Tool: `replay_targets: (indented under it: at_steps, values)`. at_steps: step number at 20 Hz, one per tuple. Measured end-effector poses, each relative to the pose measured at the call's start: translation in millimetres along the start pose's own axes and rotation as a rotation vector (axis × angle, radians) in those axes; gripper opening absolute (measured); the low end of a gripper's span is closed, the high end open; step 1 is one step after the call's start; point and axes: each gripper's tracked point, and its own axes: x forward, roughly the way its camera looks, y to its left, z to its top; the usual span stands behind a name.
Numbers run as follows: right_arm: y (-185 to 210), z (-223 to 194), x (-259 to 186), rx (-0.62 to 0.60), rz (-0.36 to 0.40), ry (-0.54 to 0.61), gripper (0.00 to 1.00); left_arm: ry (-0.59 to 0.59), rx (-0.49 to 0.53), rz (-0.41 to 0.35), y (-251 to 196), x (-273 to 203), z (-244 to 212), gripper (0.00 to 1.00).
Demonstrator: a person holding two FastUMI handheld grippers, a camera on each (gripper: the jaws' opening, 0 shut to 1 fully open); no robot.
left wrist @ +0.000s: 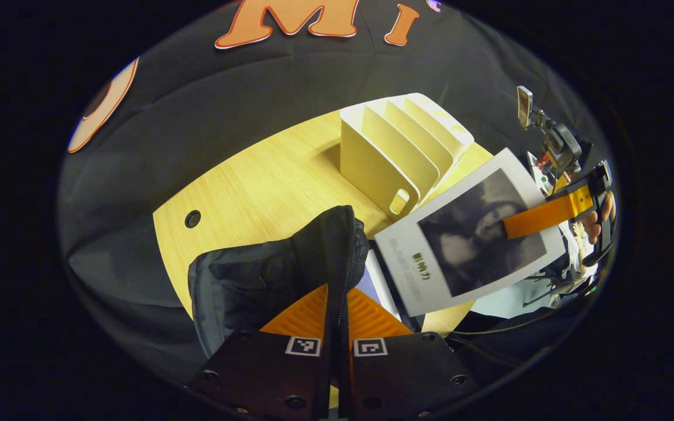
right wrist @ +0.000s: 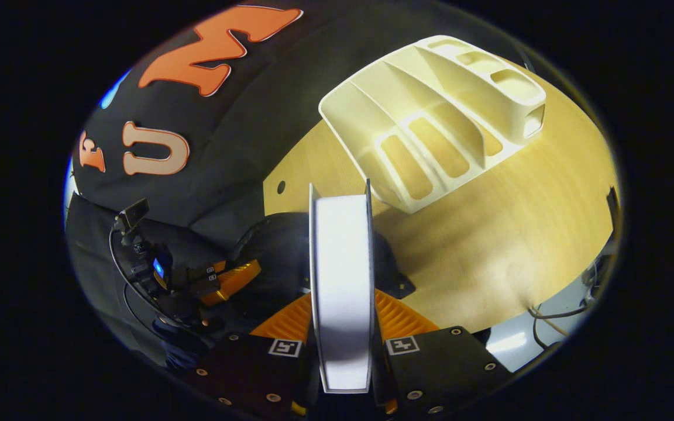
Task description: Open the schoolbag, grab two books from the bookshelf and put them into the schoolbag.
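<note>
The wooden table (left wrist: 267, 175) is seen under everything, and the rest is placed here relative to the schoolbag. The black schoolbag (left wrist: 255, 280) is slumped on the near part of the table, its zipped rim raised upright in the left gripper view. That rim is pinched by the left gripper (left wrist: 337, 307): the fabric edge runs straight up between the two fingers (left wrist: 299, 316), which are closed tight against it on both sides.

Beyond the schoolbag, farther back on the table, the cream bookshelf (left wrist: 401, 152) is stood with its slanted dividers; no books can be seen in its slots in the right gripper view, where it appears again (right wrist: 430, 117).

Just to the right of the schoolbag's raised rim, a book (left wrist: 471, 234) with a dark picture on a white cover is held tilted over the bag's opening, its lower corner near the rim. It is gripped at its far edge by the right gripper (left wrist: 533, 219), with a hand (left wrist: 591, 225) seen behind it. In the right gripper view the same book (right wrist: 341, 280) is seen edge-on, its page block standing upright between that gripper's fingers (right wrist: 401, 318), which are clamped on both covers; the right gripper (right wrist: 341, 316) is thus clenched on the book directly above the dark bag (right wrist: 272, 251).

A second book's pale corner (left wrist: 375, 283) is glimpsed inside the schoolbag, below the held one.
</note>
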Motion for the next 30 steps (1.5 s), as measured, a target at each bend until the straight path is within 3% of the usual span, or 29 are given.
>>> replay_targets:
  at_steps: [8, 10, 17, 20, 21, 22, 26, 29, 30]
  values:
    - [41.6, -13.1, 70.1, 0.044, 0.198, -0.04, 0.37, -0.022, 0.009, -0.003, -0.8, -2.2, 3.6, 0.07]
    - [42.9, -18.0, 91.6, 0.031, 0.198, -0.051, 0.37, -0.027, 0.007, -0.008, -2.1, -2.6, 4.2, 0.07]
    - [59.9, -31.3, 142.5, 0.127, 0.305, -0.049, 0.37, -0.045, 0.024, -0.034, -16.2, -8.9, 11.0, 0.07]
    - [57.3, -44.1, 161.4, 0.115, 0.307, -0.032, 0.38, -0.049, 0.028, -0.051, -22.9, -9.5, 13.9, 0.07]
    - [59.0, -46.0, 164.6, 0.131, 0.316, -0.026, 0.29, -0.052, 0.033, -0.055, -25.1, -9.4, 14.4, 0.07]
    - [60.7, -47.3, 171.5, 0.133, 0.322, -0.021, 0.38, -0.051, 0.036, -0.058, -27.1, -10.3, 15.3, 0.07]
    - [66.4, -49.9, 193.0, 0.131, 0.318, 0.016, 0.4, -0.06, 0.027, -0.066, -26.5, -7.6, 15.8, 0.07]
    - [65.2, -51.2, 204.9, 0.111, 0.242, 0.049, 0.46, -0.064, 0.008, -0.076, -25.1, -8.7, 13.1, 0.07]
    - [61.1, -53.6, 209.6, 0.087, 0.203, 0.066, 0.52, -0.069, 0.005, -0.072, -22.8, -9.7, 13.3, 0.07]
